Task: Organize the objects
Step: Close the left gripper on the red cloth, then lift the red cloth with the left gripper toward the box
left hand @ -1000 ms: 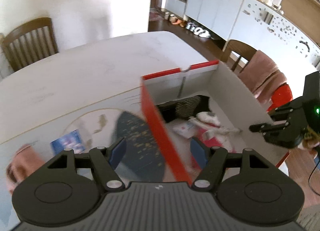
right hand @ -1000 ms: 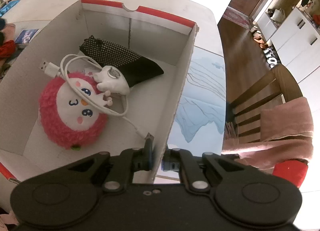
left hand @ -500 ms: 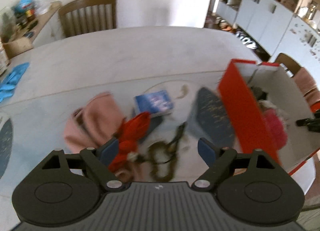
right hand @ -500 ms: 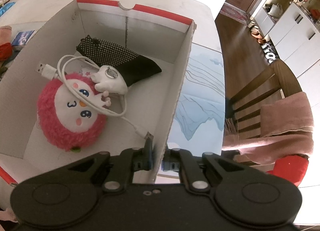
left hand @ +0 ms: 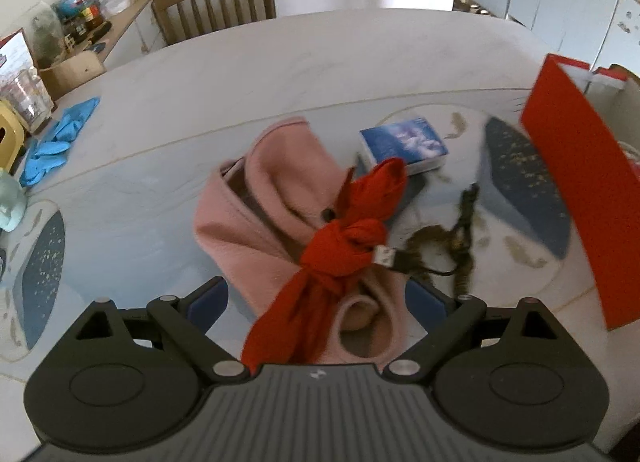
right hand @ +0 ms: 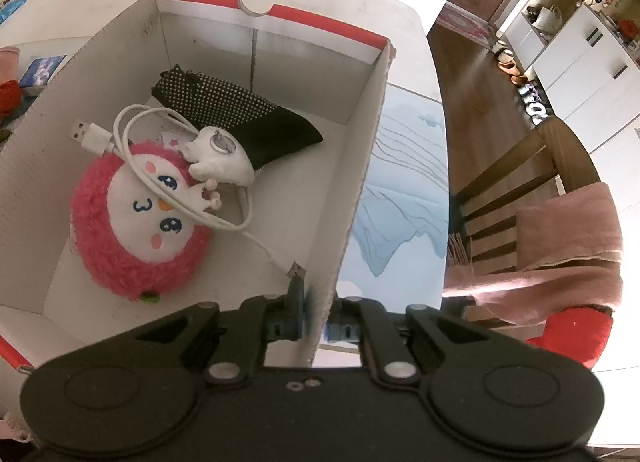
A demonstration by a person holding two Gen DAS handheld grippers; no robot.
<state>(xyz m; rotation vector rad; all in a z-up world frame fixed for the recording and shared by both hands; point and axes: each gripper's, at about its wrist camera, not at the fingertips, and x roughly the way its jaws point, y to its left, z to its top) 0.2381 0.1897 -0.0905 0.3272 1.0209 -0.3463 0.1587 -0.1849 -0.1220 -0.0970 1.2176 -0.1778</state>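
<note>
My left gripper [left hand: 316,302] hovers over a pile on the table, its jaws opening wide and its pads touching nothing. Below it lie a pink cloth [left hand: 272,198], a knotted red scarf [left hand: 340,250], a black USB cable plug [left hand: 384,256], a leopard-print strap [left hand: 464,222] and a blue card pack [left hand: 404,142]. My right gripper [right hand: 316,314] is shut on the right wall of the red-and-white box [right hand: 360,182]. Inside the box lie a pink plush [right hand: 132,230], a white cable [right hand: 132,134], a small white toy [right hand: 220,158] and a black dotted pouch [right hand: 240,118].
The box's red side [left hand: 576,182] stands at the right of the pile. Blue gloves [left hand: 56,138] lie at the table's left edge, near a cluttered shelf [left hand: 80,18]. One wooden chair [left hand: 216,2] stands at the far side, another with a pink towel [right hand: 560,230] beside the box.
My left gripper swung left from over the box's red wall to above the pile of cloths, and its jaws spread wider. The right gripper kept still on the box wall.
</note>
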